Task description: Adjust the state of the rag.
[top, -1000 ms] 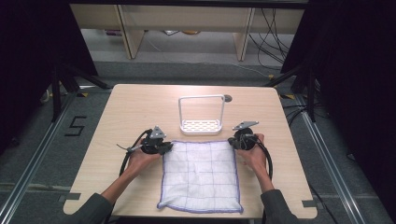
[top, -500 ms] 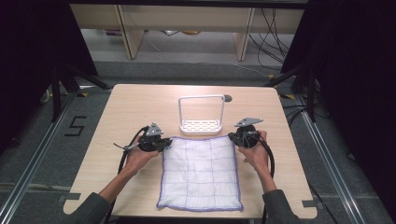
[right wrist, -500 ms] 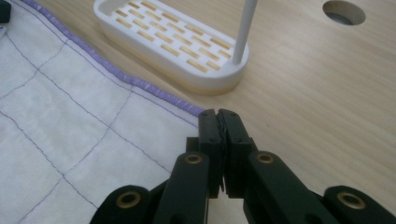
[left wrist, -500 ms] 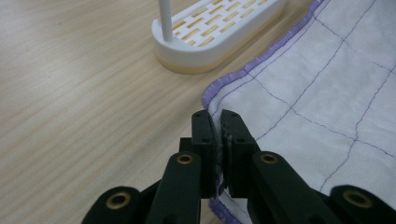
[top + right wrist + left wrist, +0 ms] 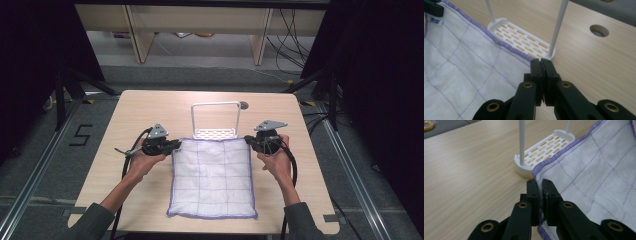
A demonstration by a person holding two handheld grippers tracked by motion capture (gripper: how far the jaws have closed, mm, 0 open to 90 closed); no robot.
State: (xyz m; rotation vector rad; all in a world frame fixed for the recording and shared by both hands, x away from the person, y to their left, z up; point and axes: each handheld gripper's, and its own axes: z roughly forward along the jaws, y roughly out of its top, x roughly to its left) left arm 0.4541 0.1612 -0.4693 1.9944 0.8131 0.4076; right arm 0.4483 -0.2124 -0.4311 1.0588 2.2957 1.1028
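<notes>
A white quilted cloth (image 5: 212, 177) with purple edging lies on the wooden table (image 5: 150, 110), its far edge lifted. My left gripper (image 5: 175, 145) is shut on the cloth's far left corner; in the left gripper view the jaws (image 5: 541, 185) pinch the cloth (image 5: 599, 175) at its purple hem. My right gripper (image 5: 248, 142) is shut on the far right corner; in the right gripper view the jaws (image 5: 542, 63) close on the cloth (image 5: 464, 75). The cloth's near edge rests on the table.
A white rack (image 5: 215, 120) with a slotted base and a tall wire hoop stands just beyond the cloth's far edge, also in the gripper views as rack (image 5: 544, 147) and rack (image 5: 521, 40). A round hole (image 5: 599, 30) sits in the tabletop behind it.
Both grippers have risen and drawn the cloth's far edge up and toward the rack. The cloth's far corners are off the table now.
</notes>
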